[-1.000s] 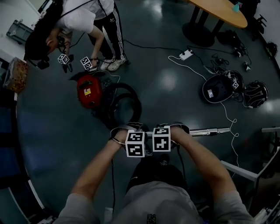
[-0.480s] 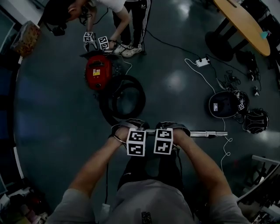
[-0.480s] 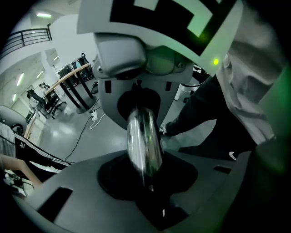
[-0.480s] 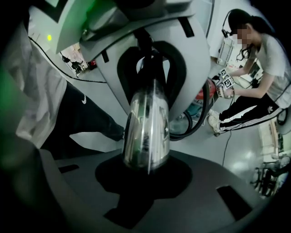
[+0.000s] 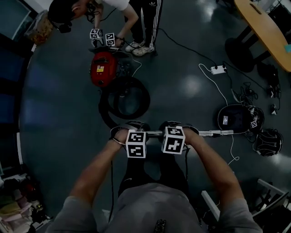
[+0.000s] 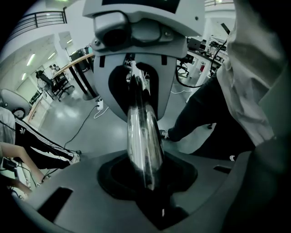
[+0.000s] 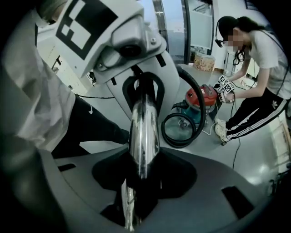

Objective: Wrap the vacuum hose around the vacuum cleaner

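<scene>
I hold a chrome vacuum wand point(image 5: 209, 133) level in front of me. My left gripper point(image 5: 127, 129) is shut on its left part, where the black hose point(image 5: 125, 98) joins. My right gripper point(image 5: 176, 128) grips it further right; its jaws have just been opening, with the wand still between them. The left gripper's jaws closed a little on the tube. In the left gripper view the wand point(image 6: 144, 136) runs through the left gripper point(image 6: 145, 179). The right gripper view shows the same for the right gripper point(image 7: 142, 177). The hose lies coiled beside the red vacuum cleaner point(image 5: 102, 69).
Another person point(image 5: 136, 13) bends over the vacuum with two marker-cube grippers point(image 5: 102, 36). A white power strip point(image 5: 218, 69) and cables lie at the right, by two dark round packs point(image 5: 234, 116). A wooden table point(image 5: 268, 27) stands at the top right.
Both my hands have shifted a little with the wand and rolled, and the marker cubes now tilt apart. The vacuum and hose sit higher in the head view. The other person stays at the vacuum.
</scene>
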Motion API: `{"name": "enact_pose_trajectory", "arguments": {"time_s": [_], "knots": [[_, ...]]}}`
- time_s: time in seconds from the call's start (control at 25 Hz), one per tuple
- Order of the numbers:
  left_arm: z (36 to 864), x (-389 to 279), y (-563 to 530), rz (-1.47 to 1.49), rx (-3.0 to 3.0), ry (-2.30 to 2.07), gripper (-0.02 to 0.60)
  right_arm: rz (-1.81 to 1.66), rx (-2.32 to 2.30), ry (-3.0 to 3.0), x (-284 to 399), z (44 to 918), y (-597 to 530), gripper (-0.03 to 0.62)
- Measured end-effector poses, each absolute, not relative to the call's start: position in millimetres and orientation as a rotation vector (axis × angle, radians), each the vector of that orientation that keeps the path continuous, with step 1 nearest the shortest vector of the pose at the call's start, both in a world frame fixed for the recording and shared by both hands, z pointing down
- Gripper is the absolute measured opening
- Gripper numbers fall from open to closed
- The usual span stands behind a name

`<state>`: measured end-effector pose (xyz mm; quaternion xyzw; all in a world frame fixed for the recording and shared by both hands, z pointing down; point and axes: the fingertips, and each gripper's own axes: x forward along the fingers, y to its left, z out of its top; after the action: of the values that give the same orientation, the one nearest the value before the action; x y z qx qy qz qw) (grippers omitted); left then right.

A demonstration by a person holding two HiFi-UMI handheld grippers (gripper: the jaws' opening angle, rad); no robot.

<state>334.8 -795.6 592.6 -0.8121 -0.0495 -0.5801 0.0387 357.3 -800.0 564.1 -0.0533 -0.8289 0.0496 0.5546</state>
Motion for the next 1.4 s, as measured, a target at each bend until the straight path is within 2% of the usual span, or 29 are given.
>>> {"name": "enact_pose_trajectory", "arguments": {"time_s": [0.24, 0.28, 0.32, 0.36, 0.52, 0.84, 1.0, 1.28, 1.4], "knots": [[603, 369, -808, -1.847, -2.525, -0.051, 0.137, 0.085, -0.122, -2.027, 408, 554, -820, 0.162], [607, 371, -809, -1.858, -2.527, -0.036, 0.137, 0.109, -0.106, -2.055, 415, 552, -825, 0.178], [611, 373, -811, -1.873, -2.523, -0.026, 0.137, 0.134, -0.083, -2.083, 422, 550, -833, 0.232], [618, 372, -812, -1.889, -2.514, -0.022, 0.137, 0.152, -0.055, -2.105, 429, 547, -842, 0.241], [648, 355, -803, -1.947, -2.488, -0.027, 0.137, 0.186, 0.025, -2.103, 461, 558, -871, 0.241], [700, 311, -812, -1.978, -2.586, 0.066, 0.137, 0.291, 0.044, -1.915, 527, 636, -882, 0.241], [729, 296, -827, -1.954, -2.663, 0.166, 0.137, 0.188, 0.073, -1.833, 531, 679, -907, 0.241], [803, 270, -839, -1.919, -2.701, 0.318, 0.138, -0.062, 0.036, -1.757, 500, 764, -955, 0.238], [841, 263, -838, -1.939, -2.719, 0.359, 0.138, -0.148, -0.02, -1.748, 486, 806, -964, 0.207]]}}
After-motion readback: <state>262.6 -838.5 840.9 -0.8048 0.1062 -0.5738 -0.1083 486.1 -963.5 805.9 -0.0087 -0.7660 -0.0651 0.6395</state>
